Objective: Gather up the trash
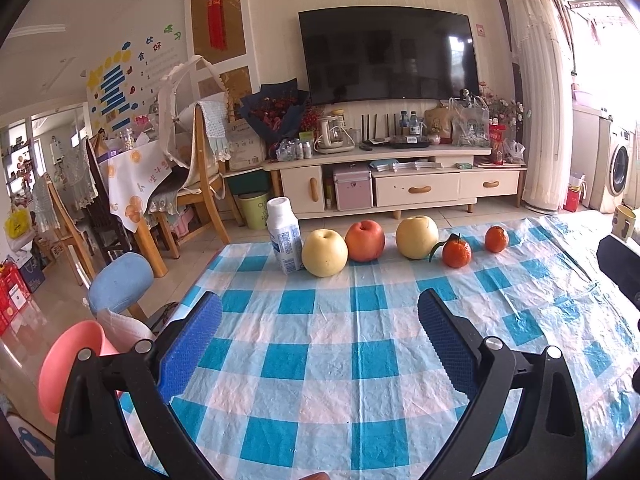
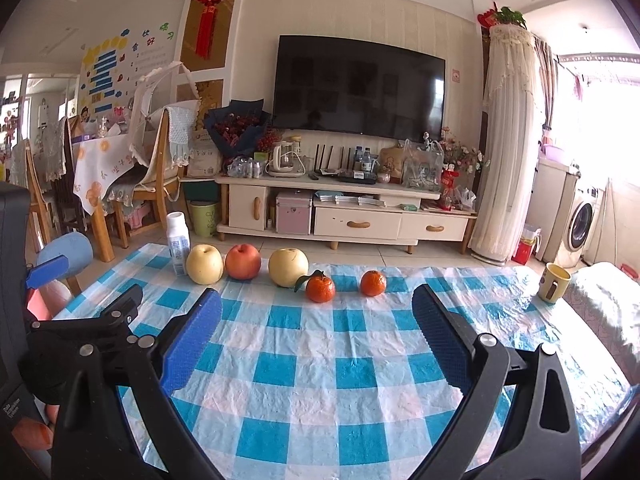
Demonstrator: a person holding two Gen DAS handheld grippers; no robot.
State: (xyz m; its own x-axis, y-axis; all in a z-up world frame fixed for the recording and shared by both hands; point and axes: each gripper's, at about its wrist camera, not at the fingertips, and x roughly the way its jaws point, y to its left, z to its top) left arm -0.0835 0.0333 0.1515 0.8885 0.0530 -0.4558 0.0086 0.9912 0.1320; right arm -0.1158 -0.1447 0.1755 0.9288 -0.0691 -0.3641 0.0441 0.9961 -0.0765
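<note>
Left hand-held gripper (image 1: 320,320) wide, right hand-held gripper (image 2: 316,316) wide, both empty, white bottle (image 1: 285,236) beside fruit row.

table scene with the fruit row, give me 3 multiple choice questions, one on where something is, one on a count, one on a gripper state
1. Where does the white bottle stand in the row on the checked tablecloth?
A. at the left end, next to a yellow pear
B. between the two oranges
C. at the right end, beside the mug

2. How many small oranges are in the row?
A. one
B. two
C. four

3. How is the left gripper?
A. shut on the bottle
B. shut on an orange
C. open, holding nothing

Answers:
1. A: the bottle is leftmost, right beside the yellow pear.
2. B: one orange with a leaf and a plain orange sit at the right end of the row.
3. C: its blue-padded fingers stand wide apart over bare cloth, as do those of the right gripper.
</note>
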